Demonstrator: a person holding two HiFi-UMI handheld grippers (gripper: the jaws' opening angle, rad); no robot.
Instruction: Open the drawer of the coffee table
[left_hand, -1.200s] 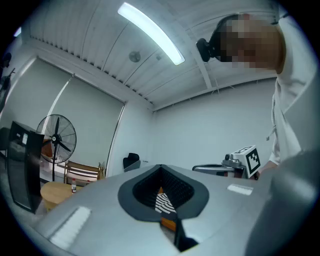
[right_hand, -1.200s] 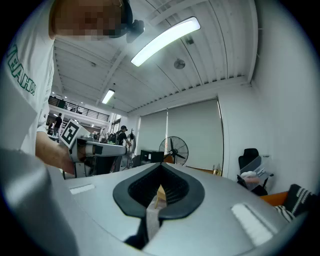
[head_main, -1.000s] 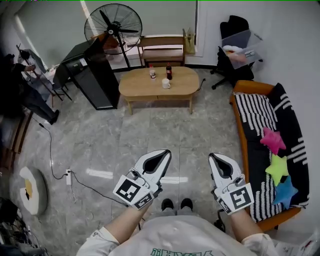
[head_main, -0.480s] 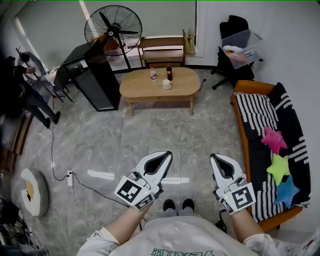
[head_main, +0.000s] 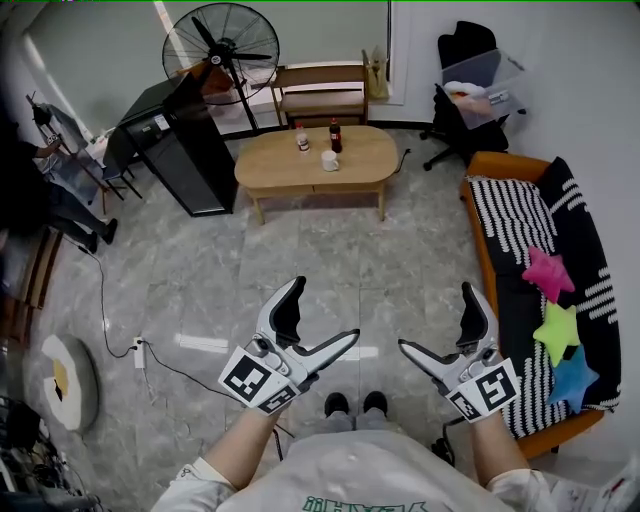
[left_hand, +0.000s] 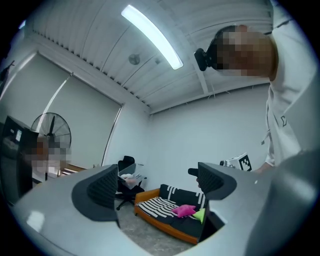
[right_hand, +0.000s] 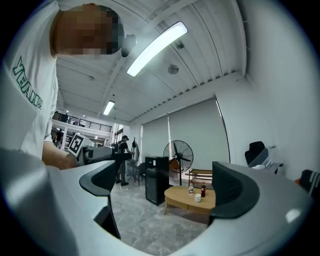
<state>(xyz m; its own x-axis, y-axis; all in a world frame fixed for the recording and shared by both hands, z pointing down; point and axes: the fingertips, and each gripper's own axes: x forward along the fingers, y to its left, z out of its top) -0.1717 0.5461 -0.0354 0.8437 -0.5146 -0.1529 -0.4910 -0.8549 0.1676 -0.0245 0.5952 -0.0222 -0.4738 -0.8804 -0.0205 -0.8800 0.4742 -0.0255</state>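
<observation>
Both jaws of my left gripper (head_main: 326, 309) stand spread wide, having just been opening, and nothing is between them; past them that gripper's view shows only the far-off sofa (head_main: 525, 250). My right gripper (head_main: 436, 316) is spread just as wide, its jaws also freshly opened, and it too holds nothing. I hold the two side by side, low in front of me, with my shoes (head_main: 350, 404) below them on the grey tiled floor (head_main: 300, 255). Well apart from either gripper, across that floor, stands the oval wooden table (head_main: 280, 172). Its drawer (head_main: 345, 187) sits in the front rail under the top and looks flush, not pulled out. On the table top two bottles (head_main: 302, 139) and a white mug (head_main: 328, 160) stand close together near the middle. Left of the table is a black cabinet (head_main: 185, 150), with a standing fan (head_main: 222, 45) behind it. The sofa runs along my right side and carries pink, green and blue star cushions (head_main: 546, 273).
</observation>
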